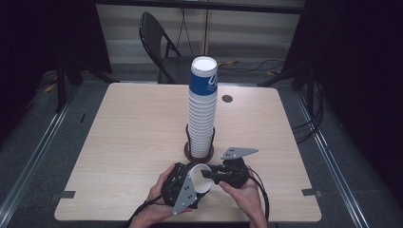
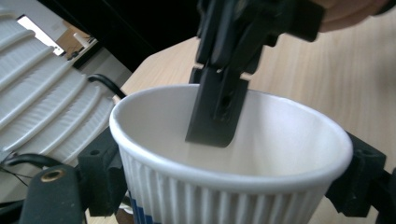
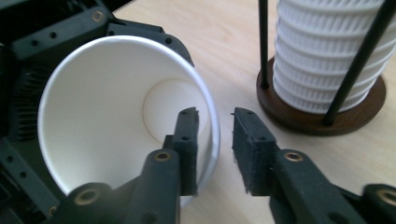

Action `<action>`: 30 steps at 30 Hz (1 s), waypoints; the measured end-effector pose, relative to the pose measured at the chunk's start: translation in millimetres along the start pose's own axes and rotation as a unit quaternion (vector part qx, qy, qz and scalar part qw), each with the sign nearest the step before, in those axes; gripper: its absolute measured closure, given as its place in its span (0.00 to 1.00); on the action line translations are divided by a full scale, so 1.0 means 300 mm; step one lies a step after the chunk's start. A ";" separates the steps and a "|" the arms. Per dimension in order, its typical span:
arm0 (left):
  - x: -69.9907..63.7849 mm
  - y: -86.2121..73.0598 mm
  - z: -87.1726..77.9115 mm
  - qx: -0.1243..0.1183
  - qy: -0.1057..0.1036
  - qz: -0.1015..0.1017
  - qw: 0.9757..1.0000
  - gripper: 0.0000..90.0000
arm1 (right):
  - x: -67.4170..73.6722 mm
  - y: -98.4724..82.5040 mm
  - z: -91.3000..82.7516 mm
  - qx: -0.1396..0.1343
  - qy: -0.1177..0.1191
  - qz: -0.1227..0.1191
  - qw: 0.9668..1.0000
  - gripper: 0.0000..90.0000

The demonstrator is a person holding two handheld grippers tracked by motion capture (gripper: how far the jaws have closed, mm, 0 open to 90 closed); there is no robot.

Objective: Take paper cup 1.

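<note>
A white ribbed paper cup (image 1: pixel 202 179) lies sideways near the table's front edge, mouth toward the right. My left gripper (image 1: pixel 195 180) is shut on it, one jaw on each side of the cup's wall (image 2: pixel 233 196). My right gripper (image 1: pixel 209 175) meets the cup from the right. Its jaws straddle the rim: one fingertip (image 3: pixel 188 135) sits inside the cup (image 3: pixel 107 107) and the other outside, with a visible gap to the wall, so the right gripper (image 3: pixel 215 140) stands open. In the left gripper view that inner finger (image 2: pixel 215 112) hangs inside the cup's mouth.
A tall stack of white ribbed cups (image 1: pixel 203 109), the top one banded blue, stands in a black wire holder on a round dark base (image 3: pixel 299 116) just behind the grippers. The wooden table (image 1: pixel 133 128) extends left and right. A folding chair (image 1: pixel 159 42) stands beyond the table.
</note>
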State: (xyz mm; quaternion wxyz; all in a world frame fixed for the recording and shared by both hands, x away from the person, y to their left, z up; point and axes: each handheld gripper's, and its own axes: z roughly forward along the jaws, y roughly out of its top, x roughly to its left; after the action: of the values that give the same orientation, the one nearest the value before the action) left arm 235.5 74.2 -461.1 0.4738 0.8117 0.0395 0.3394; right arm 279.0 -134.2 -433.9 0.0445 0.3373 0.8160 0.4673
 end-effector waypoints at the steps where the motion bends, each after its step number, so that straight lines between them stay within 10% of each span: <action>1: 0.000 0.000 0.000 0.000 0.000 0.000 1.000 0.19 | 0.003 0.000 -0.004 -0.002 -0.003 -0.002 1.000 0.74; 14: 0.066 -0.039 -0.025 -0.007 0.004 -0.079 0.997 0.19 | -0.007 -0.022 -0.033 -0.082 -0.023 0.008 0.996 0.54; 30: 0.159 -0.104 -0.055 -0.026 0.017 -0.184 0.982 0.18 | -0.023 -0.087 -0.069 -0.160 -0.107 0.008 0.981 0.20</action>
State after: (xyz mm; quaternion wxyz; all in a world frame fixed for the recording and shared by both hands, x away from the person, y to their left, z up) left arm 270.2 121.9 -456.1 0.5484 0.7721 0.1875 0.2605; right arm 263.2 -162.3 -444.6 0.1816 0.3805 0.7186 0.5530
